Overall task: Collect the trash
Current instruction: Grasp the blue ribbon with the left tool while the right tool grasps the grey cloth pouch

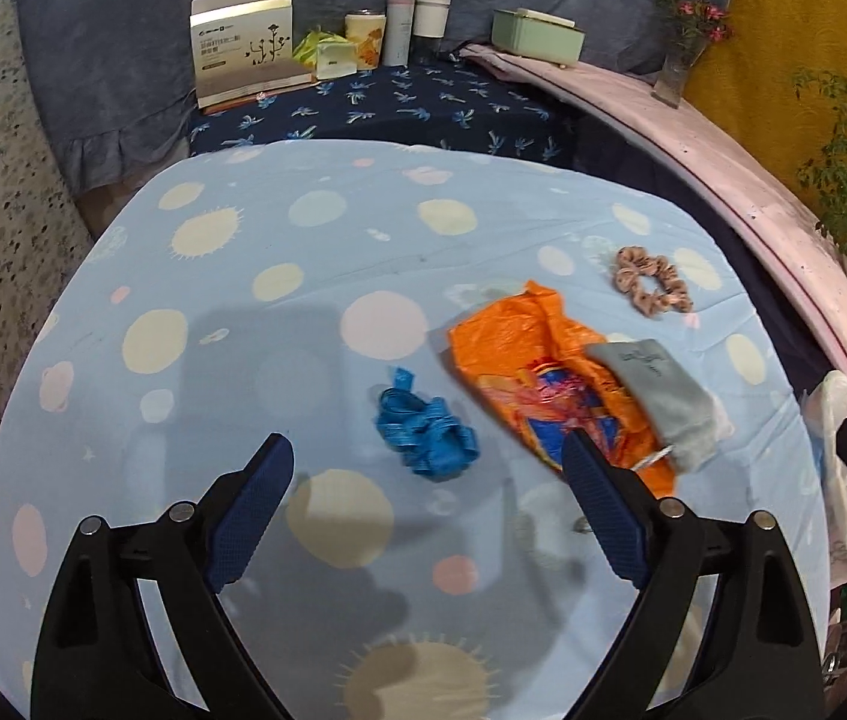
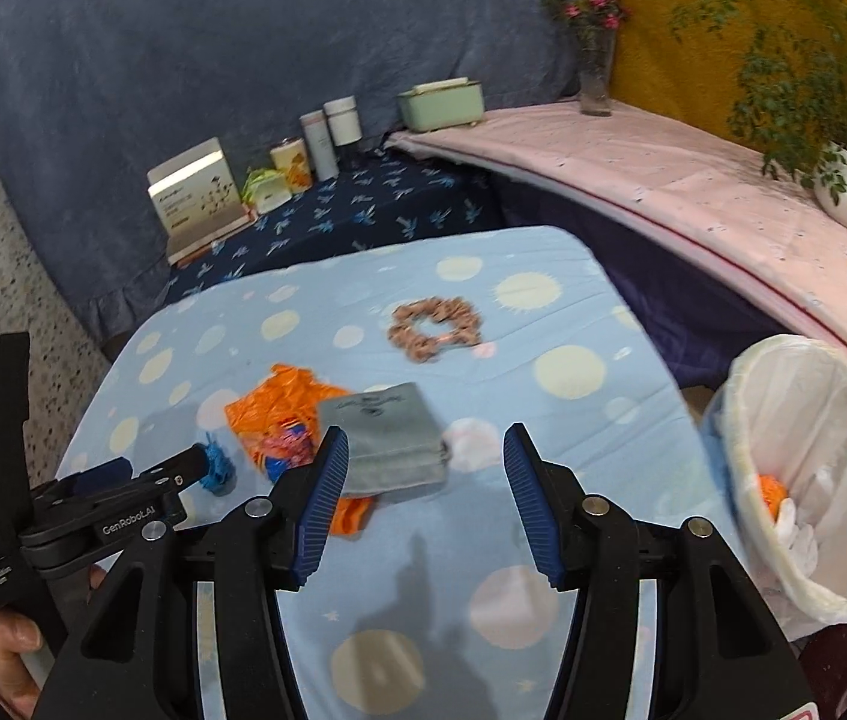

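the left gripper (image 1: 429, 456) hovers with jaws spread wide and empty above the blue wrapper (image 1: 425, 435). the right gripper (image 2: 426, 450) is half open, holding nothing, over the grey pouch (image 2: 390, 438) lying on the orange bag (image 2: 288, 414). the lined bin (image 2: 813, 480) stands beside the table (image 2: 543, 276).

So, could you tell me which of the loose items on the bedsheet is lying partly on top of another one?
The grey pouch: it overlaps the orange plastic bag, while the blue crumpled wrapper and the scrunchie each lie alone.
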Demonstrator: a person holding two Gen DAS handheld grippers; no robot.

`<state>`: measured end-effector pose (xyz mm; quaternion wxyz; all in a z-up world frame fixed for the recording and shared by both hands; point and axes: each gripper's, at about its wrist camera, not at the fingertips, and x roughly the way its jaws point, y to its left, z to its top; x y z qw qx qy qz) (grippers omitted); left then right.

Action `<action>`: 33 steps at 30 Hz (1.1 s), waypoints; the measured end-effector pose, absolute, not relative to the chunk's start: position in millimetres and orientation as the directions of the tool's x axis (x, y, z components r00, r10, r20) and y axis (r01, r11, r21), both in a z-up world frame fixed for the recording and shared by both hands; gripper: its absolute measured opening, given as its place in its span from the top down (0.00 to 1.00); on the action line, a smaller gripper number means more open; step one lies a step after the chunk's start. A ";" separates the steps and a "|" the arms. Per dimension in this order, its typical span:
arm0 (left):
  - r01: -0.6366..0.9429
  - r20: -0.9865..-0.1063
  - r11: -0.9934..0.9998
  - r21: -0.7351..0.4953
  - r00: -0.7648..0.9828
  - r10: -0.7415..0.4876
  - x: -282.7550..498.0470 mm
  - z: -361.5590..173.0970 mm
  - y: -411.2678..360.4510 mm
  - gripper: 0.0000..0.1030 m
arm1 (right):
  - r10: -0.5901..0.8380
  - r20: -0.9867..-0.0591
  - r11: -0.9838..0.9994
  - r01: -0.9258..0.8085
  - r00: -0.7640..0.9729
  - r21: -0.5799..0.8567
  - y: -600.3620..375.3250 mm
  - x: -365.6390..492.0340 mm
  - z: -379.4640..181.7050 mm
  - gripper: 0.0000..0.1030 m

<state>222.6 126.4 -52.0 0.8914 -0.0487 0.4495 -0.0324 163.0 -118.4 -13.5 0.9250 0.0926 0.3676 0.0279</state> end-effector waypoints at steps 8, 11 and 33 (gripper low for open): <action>0.036 -0.815 0.994 -0.100 0.571 -0.103 236.4 -73.6 135.5 0.16 | 0.140 -0.721 0.985 -0.024 0.679 0.169 -84.2 189.0 -41.3 0.46; 0.046 -0.818 0.993 -0.111 0.563 -0.118 241.1 -79.1 135.6 0.17 | 0.141 -0.736 0.986 -0.029 0.662 0.163 -77.8 199.1 -51.4 0.46; 0.098 -0.815 0.974 -0.206 0.533 -0.226 239.2 -86.4 127.3 0.77 | 0.149 -0.767 0.984 -0.020 0.624 0.175 -81.0 220.3 -78.9 0.81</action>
